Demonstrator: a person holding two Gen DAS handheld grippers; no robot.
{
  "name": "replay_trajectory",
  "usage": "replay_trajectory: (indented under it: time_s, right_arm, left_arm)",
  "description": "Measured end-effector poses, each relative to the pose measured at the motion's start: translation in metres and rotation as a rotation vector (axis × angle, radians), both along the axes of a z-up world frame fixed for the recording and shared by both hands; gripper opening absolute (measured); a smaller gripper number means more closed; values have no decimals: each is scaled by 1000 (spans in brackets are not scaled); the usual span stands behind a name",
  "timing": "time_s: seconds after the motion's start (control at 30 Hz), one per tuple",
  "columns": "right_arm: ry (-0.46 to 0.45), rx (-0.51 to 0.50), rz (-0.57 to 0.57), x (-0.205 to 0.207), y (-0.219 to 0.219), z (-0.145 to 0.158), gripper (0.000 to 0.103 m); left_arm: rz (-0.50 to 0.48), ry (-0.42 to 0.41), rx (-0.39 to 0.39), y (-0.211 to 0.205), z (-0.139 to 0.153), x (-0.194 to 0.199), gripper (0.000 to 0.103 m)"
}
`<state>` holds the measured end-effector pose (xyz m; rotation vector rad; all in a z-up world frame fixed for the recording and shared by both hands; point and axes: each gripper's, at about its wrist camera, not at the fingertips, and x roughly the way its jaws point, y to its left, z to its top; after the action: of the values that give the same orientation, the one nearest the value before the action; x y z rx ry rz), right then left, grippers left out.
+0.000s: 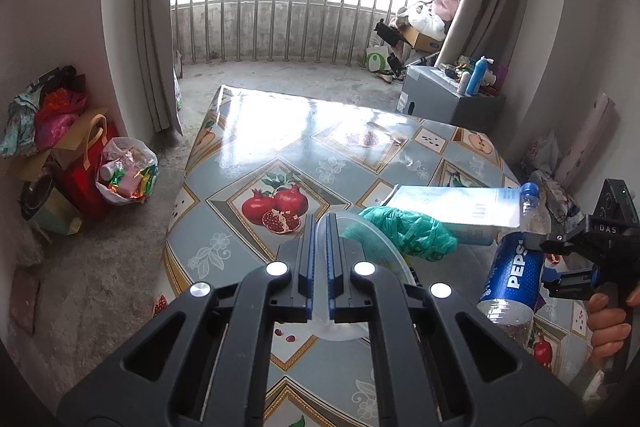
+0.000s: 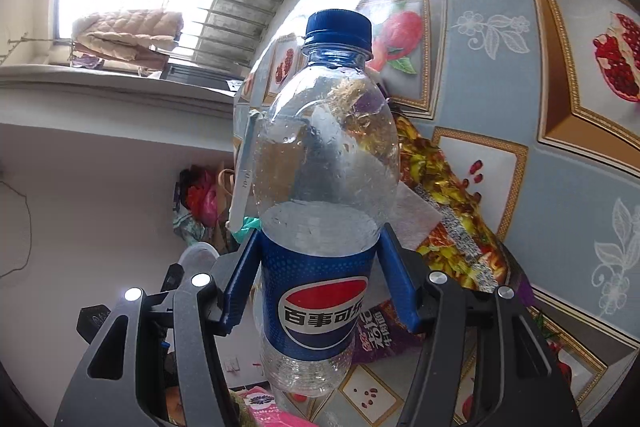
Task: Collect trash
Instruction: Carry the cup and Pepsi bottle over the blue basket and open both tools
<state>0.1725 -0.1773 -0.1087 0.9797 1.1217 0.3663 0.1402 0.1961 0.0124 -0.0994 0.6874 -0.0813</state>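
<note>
My left gripper (image 1: 320,227) is shut on the rim of a clear round plastic lid (image 1: 362,239), held just above the table. A crumpled green plastic bag (image 1: 408,231) and a white carton (image 1: 452,207) lie just beyond it. At the right, a hand holds my right gripper (image 1: 554,261), which is shut on an empty Pepsi bottle (image 1: 516,267) with a blue cap. In the right wrist view both blue pads (image 2: 240,279) press the label of the Pepsi bottle (image 2: 320,227), with my right gripper (image 2: 318,243) lifted and tilted over the table. Behind the bottle lie a yellow snack wrapper (image 2: 452,219) and a purple one (image 2: 384,339).
The table (image 1: 248,155) has a glossy pomegranate-patterned cloth. On the floor to the left a white bag (image 1: 126,171) of wrappers stands beside red and paper bags (image 1: 86,183). A grey box (image 1: 448,95) with bottles sits behind the table, with a railing (image 1: 300,7) beyond it.
</note>
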Motion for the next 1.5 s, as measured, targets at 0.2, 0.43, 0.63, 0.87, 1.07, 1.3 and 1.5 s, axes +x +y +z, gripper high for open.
replay_trajectory:
  time_s: [0.2,0.43,0.63,0.87,1.07,1.3,1.5]
  right_arm:
    - [-4,20,-49,-26,-26,1,58]
    - [-34,49,-115,-47,-55,11,58]
    - [-78,78,-202,-77,-98,17,58]
    - [-101,119,-366,-119,-158,16,58]
    - [-99,171,-545,-166,-222,-1,58]
    - [-28,289,-825,-236,-300,-54,58]
    - [72,426,-1052,-276,-352,-118,58]
  left_arm:
    - [-23,-56,-20,-9,22,-13,3]
    - [-103,-108,-32,-41,43,-18,3]
    - [-209,-117,-55,-86,51,-11,3]
    - [-390,-100,-64,-167,52,6,3]
    - [-594,-55,-34,-272,40,14,3]
    - [-819,3,71,-412,10,8,3]
    - [-949,66,150,-516,-29,4,3]
